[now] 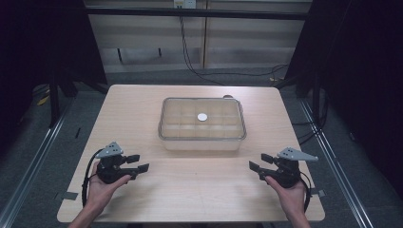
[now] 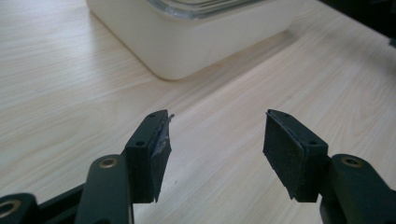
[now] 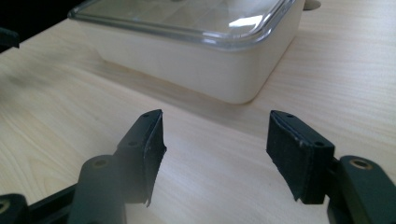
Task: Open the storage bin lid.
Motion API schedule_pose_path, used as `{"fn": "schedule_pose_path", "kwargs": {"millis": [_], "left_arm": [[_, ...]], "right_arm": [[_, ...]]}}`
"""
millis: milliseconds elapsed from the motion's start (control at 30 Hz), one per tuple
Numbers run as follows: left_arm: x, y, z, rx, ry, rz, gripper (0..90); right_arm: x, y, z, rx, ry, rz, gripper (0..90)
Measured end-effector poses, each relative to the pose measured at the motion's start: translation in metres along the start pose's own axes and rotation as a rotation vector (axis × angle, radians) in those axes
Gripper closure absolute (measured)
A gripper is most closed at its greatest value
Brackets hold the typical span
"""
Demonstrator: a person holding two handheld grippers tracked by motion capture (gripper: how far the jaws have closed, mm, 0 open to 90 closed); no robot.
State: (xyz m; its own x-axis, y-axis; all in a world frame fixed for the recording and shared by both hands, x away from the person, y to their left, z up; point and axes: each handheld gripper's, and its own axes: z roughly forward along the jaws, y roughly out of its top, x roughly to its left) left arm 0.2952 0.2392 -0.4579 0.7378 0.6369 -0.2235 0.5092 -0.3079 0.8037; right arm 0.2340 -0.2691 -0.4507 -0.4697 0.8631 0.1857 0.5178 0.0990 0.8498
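One cream box [image 1: 202, 142] with a clear lid [image 1: 180, 118] sits mid-table [image 1: 142, 104], a small white disc [image 1: 202, 117] on the lid's centre. Two grippers: left gripper [image 1: 138, 163] and right gripper [image 1: 257, 163] rest near the front edge, either side of the box, well apart from it. Both stand with jaws spread, holding nothing, likely a ready pose, angled toward the box

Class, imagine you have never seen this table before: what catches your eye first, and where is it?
The eye lands on the cream box with a clear lid at the middle of the wooden table, a small white disc at the lid's centre. Next come the left gripper and the right gripper, both open, held low near the front corners and pointing inward.
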Motion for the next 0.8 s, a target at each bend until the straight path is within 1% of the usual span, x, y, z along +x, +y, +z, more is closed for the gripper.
{"fn": "schedule_pose_path", "kwargs": {"millis": [33,133,200,233,267,300,333,400,500,533,600,667,700,800], "left_arm": [[-0.001,0.002,0.001,0.002,0.012,0.01,40.6],[-0.002,0.005,0.005,0.003,0.007,0.013,39.8],[-0.002,0.008,0.007,0.01,0.005,0.021,39.4],[-0.002,0.008,0.007,0.01,0.005,0.021,38.8],[-0.002,0.012,0.008,0.009,-0.005,0.02,37.9],[-0.002,0.012,0.008,0.009,-0.005,0.02,37.4],[-0.002,0.015,0.007,0.0,-0.007,0.03,36.9],[-0.002,0.018,0.007,-0.011,-0.004,0.023,36.8],[0.0,0.021,0.008,-0.007,-0.001,0.019,35.8],[0.002,0.024,0.009,-0.004,0.0,0.022,35.1],[0.004,0.029,0.01,-0.012,0.004,0.015,34.9],[0.005,0.03,0.01,-0.019,0.001,0.017,34.9],[0.006,0.033,0.011,-0.017,0.007,0.013,34.5],[0.008,0.035,0.012,-0.015,0.01,0.014,35.6]], "right_arm": [[0.0,0.001,0.001,-0.003,0.006,-0.003,36.4],[0.0,0.006,0.005,0.001,0.004,-0.012,35.5],[-0.002,0.009,0.008,0.006,0.003,-0.006,34.3],[-0.003,0.011,0.009,0.009,0.012,0.003,34.0],[-0.004,0.013,0.009,0.008,0.012,0.006,33.9],[-0.004,0.013,0.009,0.008,0.012,0.006,33.9],[-0.005,0.016,0.01,0.001,0.011,0.008,33.6],[-0.006,0.019,0.011,-0.001,0.006,0.008,33.3],[-0.008,0.024,0.013,0.002,0.006,0.008,32.4],[-0.009,0.026,0.014,0.0,0.001,0.006,31.4],[-0.01,0.03,0.016,-0.004,0.006,0.006,30.4],[-0.011,0.034,0.018,-0.003,0.01,0.009,29.2],[-0.011,0.036,0.02,-0.004,0.012,0.012,29.2],[-0.011,0.042,0.022,-0.01,0.01,0.016,30.3]]}}
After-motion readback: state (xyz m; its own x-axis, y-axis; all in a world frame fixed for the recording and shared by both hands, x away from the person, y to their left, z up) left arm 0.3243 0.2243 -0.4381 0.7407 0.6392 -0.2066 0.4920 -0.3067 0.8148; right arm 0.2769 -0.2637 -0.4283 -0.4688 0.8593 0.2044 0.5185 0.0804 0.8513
